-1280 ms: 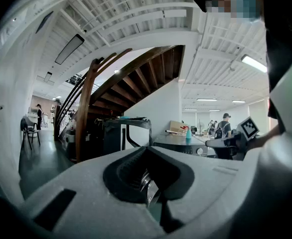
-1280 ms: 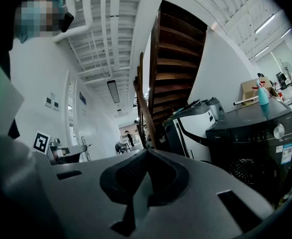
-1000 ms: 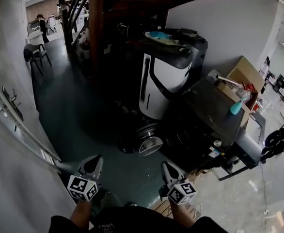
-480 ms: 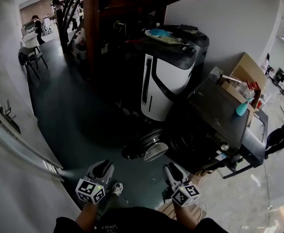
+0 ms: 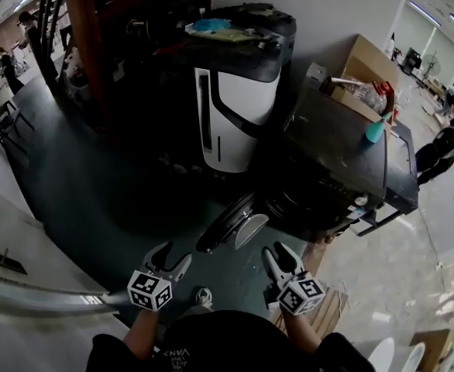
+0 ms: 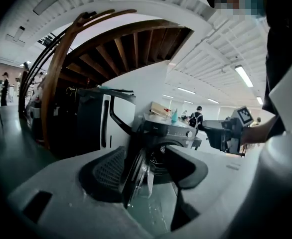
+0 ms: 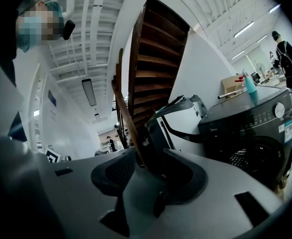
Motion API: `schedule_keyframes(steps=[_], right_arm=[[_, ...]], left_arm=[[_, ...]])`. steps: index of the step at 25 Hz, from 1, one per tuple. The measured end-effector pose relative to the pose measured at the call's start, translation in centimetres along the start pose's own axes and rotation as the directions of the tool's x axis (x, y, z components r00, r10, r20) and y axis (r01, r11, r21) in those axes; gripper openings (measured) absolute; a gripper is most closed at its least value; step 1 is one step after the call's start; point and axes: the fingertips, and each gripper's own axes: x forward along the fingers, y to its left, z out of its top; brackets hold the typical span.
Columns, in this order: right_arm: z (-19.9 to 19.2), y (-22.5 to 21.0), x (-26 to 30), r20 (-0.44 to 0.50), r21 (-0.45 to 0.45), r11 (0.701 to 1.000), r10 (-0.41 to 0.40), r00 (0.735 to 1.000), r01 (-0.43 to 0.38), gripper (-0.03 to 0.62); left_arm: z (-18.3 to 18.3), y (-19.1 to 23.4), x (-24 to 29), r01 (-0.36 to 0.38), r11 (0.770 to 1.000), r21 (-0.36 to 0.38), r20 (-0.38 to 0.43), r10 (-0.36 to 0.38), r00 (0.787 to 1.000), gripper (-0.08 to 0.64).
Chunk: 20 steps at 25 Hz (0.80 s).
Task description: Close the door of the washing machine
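The black front-loading washing machine stands right of centre, and its round door hangs open toward me. My left gripper is low in the head view, short of the door and apart from it. Its jaws have just been opening and hold nothing. In the left gripper view the door shows edge-on beyond the open left gripper. My right gripper sits below the machine's front. Its jaws have just been opening too, with nothing between them. The right gripper view has the machine to the right of the open right gripper.
A white-and-black appliance stands left of the washer. A cardboard box and a teal bottle sit on or behind the washer top. A wooden stair post rises at the left, and a white wall runs along the lower left.
Both grippers went from shut to open. The head view swung and moved closer, so the washer and its open door now sit nearer to both grippers.
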Motion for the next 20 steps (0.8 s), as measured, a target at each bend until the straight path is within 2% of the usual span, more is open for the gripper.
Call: schedule_keyframes(steps=[3, 7, 14, 18, 20], right_arm=[[-0.9, 0.0, 0.9, 0.031, 0.038, 0.996, -0.077, 0.997, 0.076, 0.155], [-1.7, -0.1, 1.3, 0.058, 0.096, 0.983, -0.166, 0.985, 0.160, 0.155], [-4.3, -2.3, -0.4, 0.025, 0.134, 0.945, -0.304, 0.952, 0.298, 0.155], [-5.1, -4.1, -1.3, 0.026, 0.166, 0.929, -0.340, 0.940, 0.332, 0.155], [-5.6, -5.2, -2.0, 0.017, 0.175, 0.923, -0.351, 0.936, 0.343, 0.155]], left_arm=[[-0.9, 1.8, 2.3, 0.084, 0.996, 0.010, -0.060, -0.084, 0.995, 0.258], [-2.4, 3.1, 5.3, 0.180, 0.983, 0.019, -0.136, -0.176, 0.975, 0.264], [-6.5, 3.5, 12.2, 0.300, 0.952, 0.056, -0.245, -0.278, 0.929, 0.268], [-9.2, 2.7, 16.5, 0.360, 0.931, 0.068, -0.313, -0.323, 0.893, 0.279], [-10.6, 2.2, 18.9, 0.380, 0.922, 0.072, -0.353, -0.333, 0.874, 0.313]])
